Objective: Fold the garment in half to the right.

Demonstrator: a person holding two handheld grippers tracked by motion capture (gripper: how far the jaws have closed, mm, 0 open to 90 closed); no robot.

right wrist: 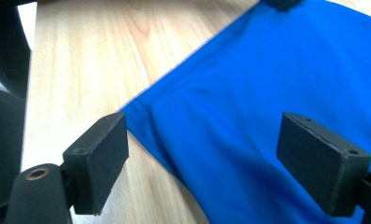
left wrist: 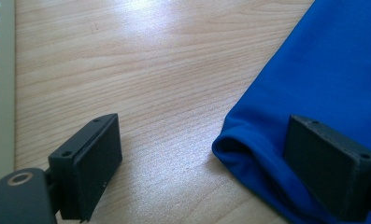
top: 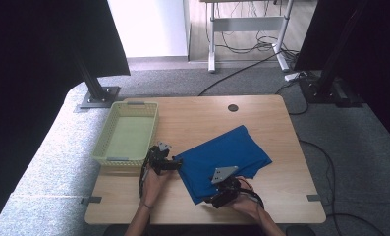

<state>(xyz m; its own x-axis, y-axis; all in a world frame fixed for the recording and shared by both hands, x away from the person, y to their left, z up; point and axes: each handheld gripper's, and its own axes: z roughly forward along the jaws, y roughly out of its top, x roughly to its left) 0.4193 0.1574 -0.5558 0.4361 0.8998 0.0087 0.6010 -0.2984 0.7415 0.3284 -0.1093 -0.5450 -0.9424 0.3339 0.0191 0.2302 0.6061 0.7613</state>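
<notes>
Black left gripper (top: 175,165), grey three-cornered plate; black screwed jaw blocks.

Plain, saturated blue cloth (top: 225,155), one even colour with no print; its folds read darker, near navy. Close in, that cloth (left wrist: 323,79) goes brighter where light strikes it. My left gripper (top: 171,164) is matte black; my right gripper (top: 222,195) is black too, topped with a grey three-cornered plate. A copper-toned ring sits near the base of one jaw on each. Pale wooden table (top: 202,118): light beige with fine brown grain lines. Pale yellow-green plastic basket (top: 107,135), walls patterned with small slots.
</notes>
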